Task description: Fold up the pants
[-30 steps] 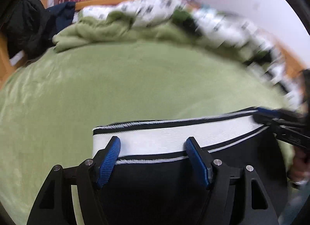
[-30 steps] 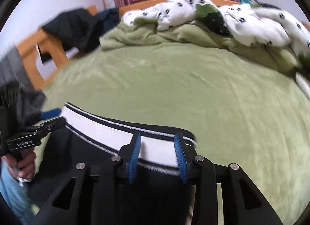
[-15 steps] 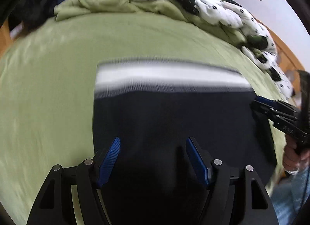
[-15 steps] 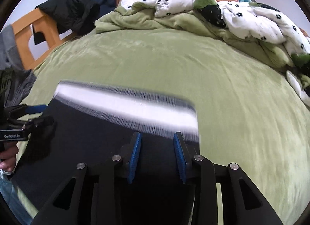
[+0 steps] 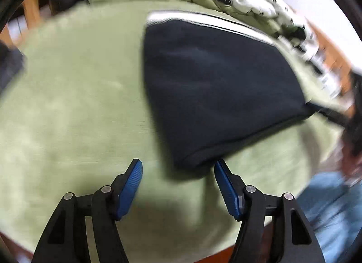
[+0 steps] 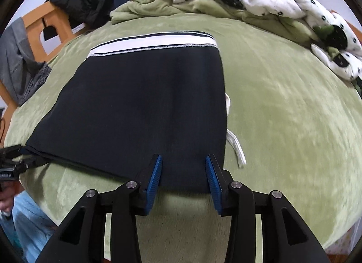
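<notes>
Black two-finger grippers, blue pads

Left gripper (image 5: 177, 170) and right gripper (image 6: 183, 165): ribbed blue pads (image 6: 155, 179), silver screws (image 6: 130, 184); light-blue trousers (image 5: 334, 206).

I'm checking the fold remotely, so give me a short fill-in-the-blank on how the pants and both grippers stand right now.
1. The folded pants lie on a ____ blanket.
2. The waistband is white edged with ____ stripes.
3. The right gripper has its jaws ____, with nothing pinched.
4. A white ____ sticks out at the pants' right edge.

Missing words: green; dark; open; drawstring
</notes>
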Available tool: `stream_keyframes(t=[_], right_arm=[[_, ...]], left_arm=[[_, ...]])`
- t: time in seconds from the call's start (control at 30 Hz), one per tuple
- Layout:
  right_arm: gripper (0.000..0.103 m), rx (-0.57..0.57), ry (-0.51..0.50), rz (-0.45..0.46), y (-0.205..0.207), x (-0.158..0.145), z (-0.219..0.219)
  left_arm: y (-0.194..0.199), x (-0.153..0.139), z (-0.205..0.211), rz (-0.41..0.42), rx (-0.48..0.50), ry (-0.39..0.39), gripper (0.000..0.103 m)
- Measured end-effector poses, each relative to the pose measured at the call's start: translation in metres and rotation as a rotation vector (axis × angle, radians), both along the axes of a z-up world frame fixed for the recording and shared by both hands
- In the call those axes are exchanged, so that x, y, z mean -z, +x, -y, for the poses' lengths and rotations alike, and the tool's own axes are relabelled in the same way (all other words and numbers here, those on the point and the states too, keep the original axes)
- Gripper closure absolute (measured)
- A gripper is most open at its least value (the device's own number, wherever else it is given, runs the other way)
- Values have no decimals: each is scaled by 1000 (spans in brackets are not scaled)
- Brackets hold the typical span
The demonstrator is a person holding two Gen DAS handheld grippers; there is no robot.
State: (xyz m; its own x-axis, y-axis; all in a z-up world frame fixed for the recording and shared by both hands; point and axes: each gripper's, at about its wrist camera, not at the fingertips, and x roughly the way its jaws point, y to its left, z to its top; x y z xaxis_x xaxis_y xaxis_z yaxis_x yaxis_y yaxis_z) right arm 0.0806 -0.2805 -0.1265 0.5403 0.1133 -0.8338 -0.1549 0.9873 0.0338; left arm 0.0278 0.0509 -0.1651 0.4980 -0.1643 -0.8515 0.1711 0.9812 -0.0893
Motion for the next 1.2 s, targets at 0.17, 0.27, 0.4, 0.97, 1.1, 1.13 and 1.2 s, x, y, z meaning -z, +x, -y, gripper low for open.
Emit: stream_keyframes(t=[0.17,0.27,0.4,0.97,1.1,1.13,1.2], right_arm=[[63,0,4,18,-5,-7,1],[63,10,15,-2,-2,-5,2],[63,18,16,-5,0,-5,3],[63,3,-43,10,0,-2,-3],[62,2,-53,14,0,-1,-4],[62,1,-59,15,1,0,-4],[62,-1,-72,17,1,1,-6]], left_arm=[[-18,1,15,87,90,254,45],[-16,6,21,110,117,303,47],[-2,5,22,109,119,242,48],[-5,7,17,131,176,101,53],[1,-1,26,208,161,130,73],[4,-4,25,227,139,121,78],[2,-13,14,285,90,29,86]])
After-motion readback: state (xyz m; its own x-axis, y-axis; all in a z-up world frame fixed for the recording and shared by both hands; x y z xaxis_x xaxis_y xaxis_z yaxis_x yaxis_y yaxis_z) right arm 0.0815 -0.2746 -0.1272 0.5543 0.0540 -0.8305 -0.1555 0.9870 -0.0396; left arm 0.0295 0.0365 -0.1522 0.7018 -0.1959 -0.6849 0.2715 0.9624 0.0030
